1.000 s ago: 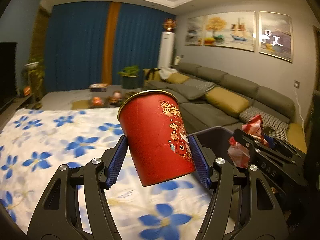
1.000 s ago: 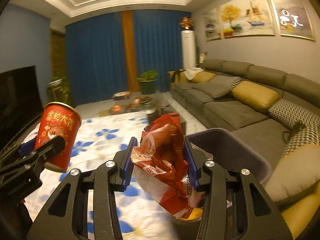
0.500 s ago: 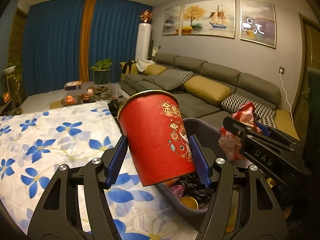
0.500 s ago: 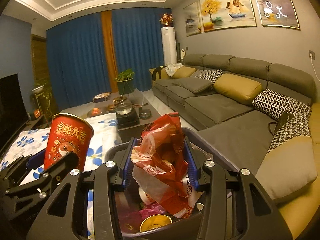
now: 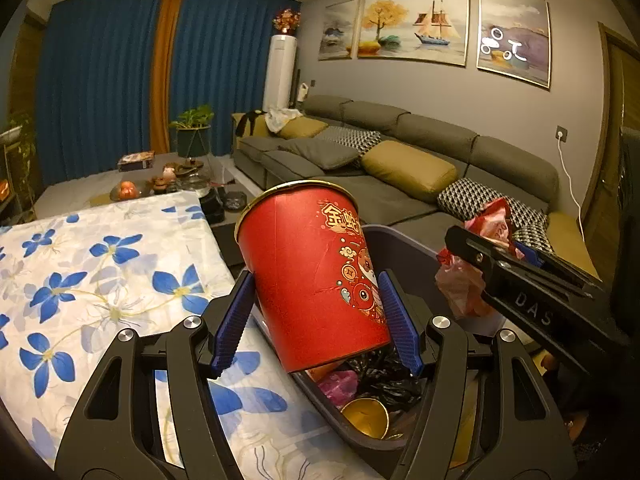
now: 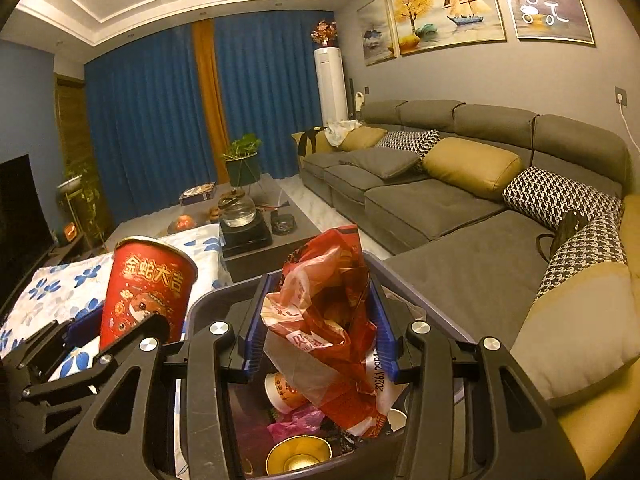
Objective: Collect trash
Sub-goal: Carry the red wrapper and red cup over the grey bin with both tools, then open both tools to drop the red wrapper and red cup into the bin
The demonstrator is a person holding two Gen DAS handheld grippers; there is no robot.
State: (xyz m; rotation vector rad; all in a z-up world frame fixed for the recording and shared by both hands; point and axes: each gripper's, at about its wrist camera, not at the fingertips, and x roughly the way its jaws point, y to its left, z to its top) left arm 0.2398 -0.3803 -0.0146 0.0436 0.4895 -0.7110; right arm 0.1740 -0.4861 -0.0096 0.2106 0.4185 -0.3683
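Red paper cup (image 5: 312,276), smooth and tapered with a gold rim, sat clamped in the left gripper (image 5: 316,316), tilted over the near edge of the grey bin (image 5: 404,240); the right gripper (image 6: 316,324) pinched a crinkly red-and-clear wrapper (image 6: 328,316) above the bin's middle; inside already lay cups, pink film and black plastic, so part of the collecting looked done; both pieces were not yet dropped; beside the bin lay the floral cloth (image 5: 100,280).

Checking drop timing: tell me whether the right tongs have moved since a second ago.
Yes. The right tongs, shut on the red wrapper, have moved forward over the trash bin, whose contents now lie beneath them.
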